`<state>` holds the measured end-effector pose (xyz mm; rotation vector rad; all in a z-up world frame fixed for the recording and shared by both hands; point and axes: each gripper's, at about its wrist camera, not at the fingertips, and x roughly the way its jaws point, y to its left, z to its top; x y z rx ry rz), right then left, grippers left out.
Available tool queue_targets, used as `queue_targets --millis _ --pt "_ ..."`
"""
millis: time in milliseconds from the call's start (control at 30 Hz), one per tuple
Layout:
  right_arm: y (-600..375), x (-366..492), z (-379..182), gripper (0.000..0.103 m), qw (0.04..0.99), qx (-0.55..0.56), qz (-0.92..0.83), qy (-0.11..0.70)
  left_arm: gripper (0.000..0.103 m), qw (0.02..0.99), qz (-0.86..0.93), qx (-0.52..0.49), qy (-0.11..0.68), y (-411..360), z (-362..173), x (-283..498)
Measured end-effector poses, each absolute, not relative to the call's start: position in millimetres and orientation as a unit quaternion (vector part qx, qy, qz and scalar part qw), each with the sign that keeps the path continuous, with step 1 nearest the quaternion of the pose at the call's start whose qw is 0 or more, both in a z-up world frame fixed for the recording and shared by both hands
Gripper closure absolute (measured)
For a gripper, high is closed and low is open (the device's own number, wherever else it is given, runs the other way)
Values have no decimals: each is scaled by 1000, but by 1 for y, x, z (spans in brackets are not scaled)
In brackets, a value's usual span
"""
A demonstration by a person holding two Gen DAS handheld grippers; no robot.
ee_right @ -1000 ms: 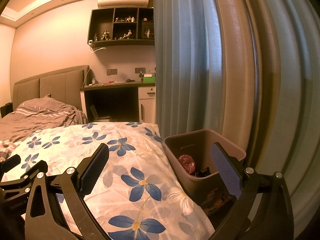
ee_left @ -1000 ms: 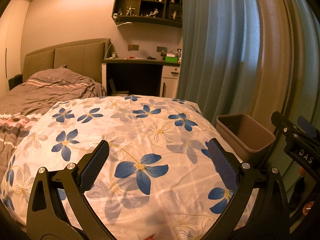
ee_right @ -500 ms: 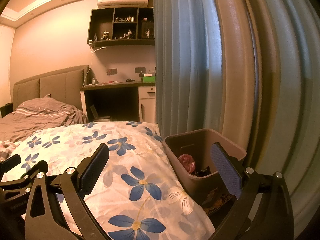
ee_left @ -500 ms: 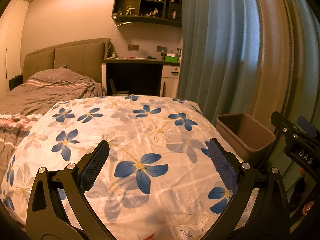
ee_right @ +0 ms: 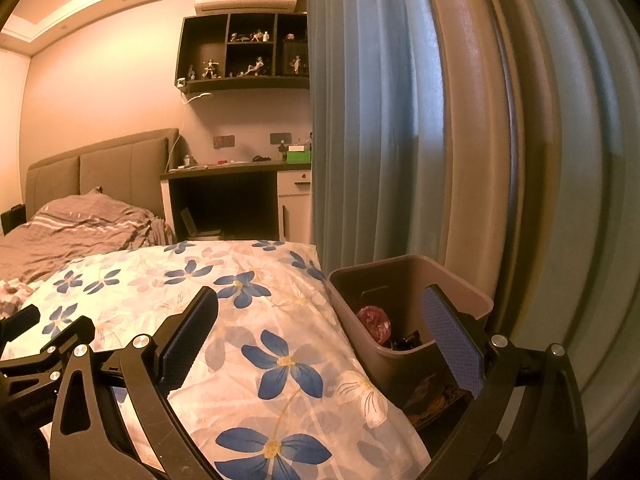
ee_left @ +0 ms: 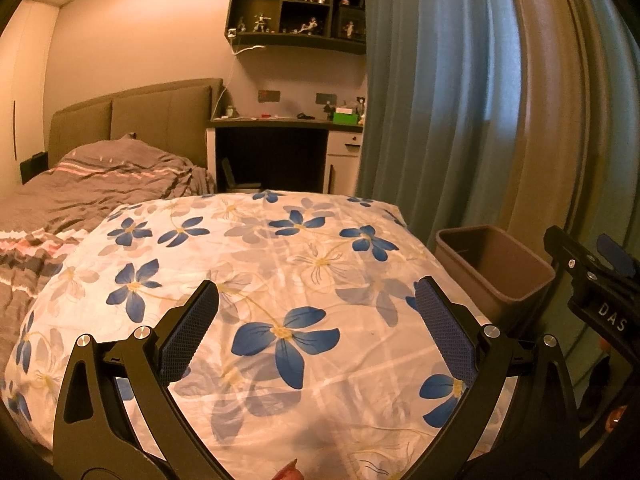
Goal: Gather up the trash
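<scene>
**Bin Holds Trash, Bedspread Shows None**

The brown bin (ee_right: 404, 320) stands on the floor just beside the bed's right edge, between the floral bedspread (ee_right: 256, 320) and the blue curtain (ee_right: 372, 120). Inside it the right wrist view shows a crumpled red piece of trash (ee_right: 374, 320) and darker scraps (ee_right: 408, 340) beneath. No loose trash is visible on the bedspread in either view, so the collecting looks largely done, though the floor and the far side of the bed are hidden.

The left gripper (ee_left: 316, 328) hovers over the bedspread with its 2 fingers spread wide and nothing between them. The right gripper (ee_right: 324, 328) is likewise released and empty, its right finger in front of the bin's rim.

The surface is soft, wrinkled cloth. Beyond it lie a grey striped duvet (ee_left: 100, 184), a padded headboard (ee_left: 160, 120), a desk (ee_left: 288, 128) with small clutter, and a wall shelf (ee_left: 300, 12) of figurines.
</scene>
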<state>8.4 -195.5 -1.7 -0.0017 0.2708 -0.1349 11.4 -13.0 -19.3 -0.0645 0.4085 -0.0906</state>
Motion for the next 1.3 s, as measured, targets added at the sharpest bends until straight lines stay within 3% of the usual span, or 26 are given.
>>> queue_targets --millis 200,367,900,1300 --pt "-194 9 -5 6 988 0 -67 138 6 978 -50 -39 197 -10 -19 9" --pt "-194 9 -6 6 988 1 -67 139 14 982 -32 -29 185 -10 -16 8" --pt "-194 9 -6 6 988 2 -66 139 14 982 -28 -27 186 -10 -12 5" --pt "-196 7 -8 6 988 4 -65 137 6 983 -10 -21 185 -10 -9 4"
